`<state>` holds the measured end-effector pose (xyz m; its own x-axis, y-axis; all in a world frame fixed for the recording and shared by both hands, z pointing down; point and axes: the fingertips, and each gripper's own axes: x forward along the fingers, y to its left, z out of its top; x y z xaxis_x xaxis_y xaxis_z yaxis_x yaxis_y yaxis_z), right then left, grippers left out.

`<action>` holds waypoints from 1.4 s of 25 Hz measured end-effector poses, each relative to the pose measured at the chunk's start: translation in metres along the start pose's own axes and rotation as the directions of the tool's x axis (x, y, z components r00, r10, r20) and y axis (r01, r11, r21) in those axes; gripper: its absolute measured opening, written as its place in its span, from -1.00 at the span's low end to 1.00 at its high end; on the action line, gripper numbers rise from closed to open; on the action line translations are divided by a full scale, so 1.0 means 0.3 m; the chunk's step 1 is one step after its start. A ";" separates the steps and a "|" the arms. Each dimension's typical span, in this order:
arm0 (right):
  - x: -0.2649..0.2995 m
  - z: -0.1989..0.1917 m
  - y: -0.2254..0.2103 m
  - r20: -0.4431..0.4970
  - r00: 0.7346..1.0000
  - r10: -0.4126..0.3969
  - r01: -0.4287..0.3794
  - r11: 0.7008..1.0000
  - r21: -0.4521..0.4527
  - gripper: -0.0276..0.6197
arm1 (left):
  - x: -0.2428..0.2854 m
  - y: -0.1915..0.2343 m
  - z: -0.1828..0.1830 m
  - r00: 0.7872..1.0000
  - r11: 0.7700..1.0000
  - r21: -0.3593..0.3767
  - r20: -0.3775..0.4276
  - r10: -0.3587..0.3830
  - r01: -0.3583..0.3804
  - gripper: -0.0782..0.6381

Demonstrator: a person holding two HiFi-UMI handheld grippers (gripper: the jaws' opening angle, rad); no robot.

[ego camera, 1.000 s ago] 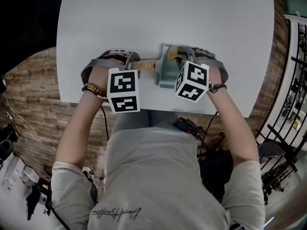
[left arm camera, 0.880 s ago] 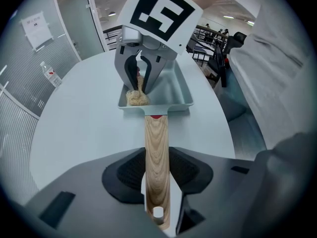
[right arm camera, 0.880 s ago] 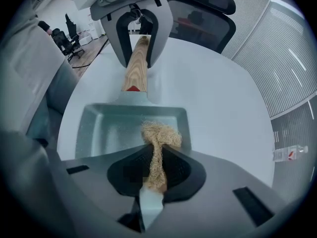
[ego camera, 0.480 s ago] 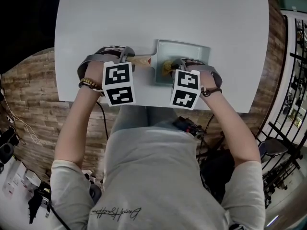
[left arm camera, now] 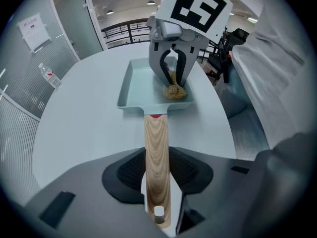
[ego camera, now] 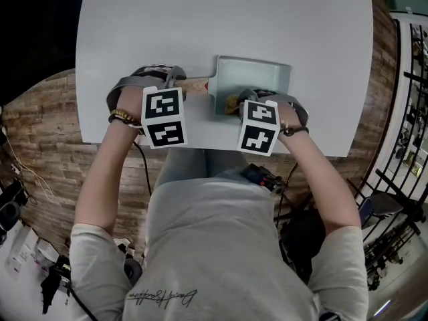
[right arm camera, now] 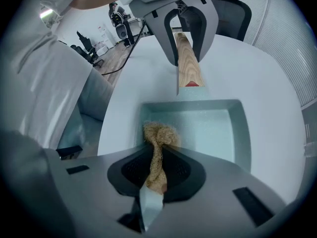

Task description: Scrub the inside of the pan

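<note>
A pale teal rectangular pan [ego camera: 257, 61] [left arm camera: 140, 86] [right arm camera: 210, 128] lies on the white table, its wooden handle [ego camera: 196, 84] [left arm camera: 156, 143] pointing left. My left gripper [ego camera: 179, 85] [left arm camera: 157, 182] is shut on that handle, and it also shows at the top of the right gripper view [right arm camera: 185, 48]. My right gripper [ego camera: 242, 103] [right arm camera: 156, 175] is shut on a tan fibrous scrubber [ego camera: 232, 102] [right arm camera: 159, 135] [left arm camera: 175, 91]. It points steeply down, and the scrubber's tuft rests on the pan floor in the near corner by the handle. The marker cubes hide both sets of jaws in the head view.
The pan sits close to the near edge of the round white table [ego camera: 167, 25]. A wood-pattern floor with cables and gear lies below. An office chair [right arm camera: 233, 4] stands beyond the table, and railings and chairs at the right [ego camera: 401, 112].
My right gripper has dragged the scrubber from the pan's far side toward its near edge, uncovering most of the pan floor. The left gripper and the handle have stayed put.
</note>
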<state>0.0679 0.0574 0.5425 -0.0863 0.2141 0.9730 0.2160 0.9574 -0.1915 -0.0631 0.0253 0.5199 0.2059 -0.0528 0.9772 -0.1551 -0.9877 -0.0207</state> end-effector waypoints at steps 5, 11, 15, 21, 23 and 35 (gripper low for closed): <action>-0.010 -0.018 -0.091 0.021 0.984 -0.177 0.177 0.984 0.009 -0.71 | 0.003 -0.006 0.006 1.000 1.000 0.025 0.003 -0.010 0.010 -0.36; -0.042 -0.045 -0.269 0.000 0.946 -0.323 0.323 0.946 0.004 -0.71 | -0.003 -0.022 0.010 1.000 0.999 0.035 0.002 -0.015 0.015 -0.36; -0.052 -0.045 -0.315 -0.004 0.935 -0.354 0.354 0.935 0.011 -0.70 | -0.005 -0.030 0.006 1.000 0.999 0.031 0.007 -0.012 0.012 -0.36; -0.052 -0.049 -0.318 0.002 0.924 -0.381 0.381 0.924 -0.002 -0.71 | -0.003 -0.021 0.008 1.000 1.000 0.010 0.007 -0.009 0.009 -0.36; -0.051 -0.045 -0.312 -0.001 0.928 -0.374 0.374 0.928 -0.006 -0.71 | -0.004 -0.018 0.004 1.000 1.000 0.003 0.006 -0.008 0.008 -0.36; -0.015 -0.060 -0.100 -0.027 0.984 -0.175 0.175 0.985 -0.010 -0.71 | 0.001 0.002 0.001 1.000 1.000 -0.001 0.000 -0.005 0.005 -0.36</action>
<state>0.0793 0.0244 0.5463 -0.0968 0.0381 0.9946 0.2069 0.9782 -0.0173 -0.0627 0.0246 0.5201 0.2070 -0.0476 0.9772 -0.1552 -0.9878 -0.0152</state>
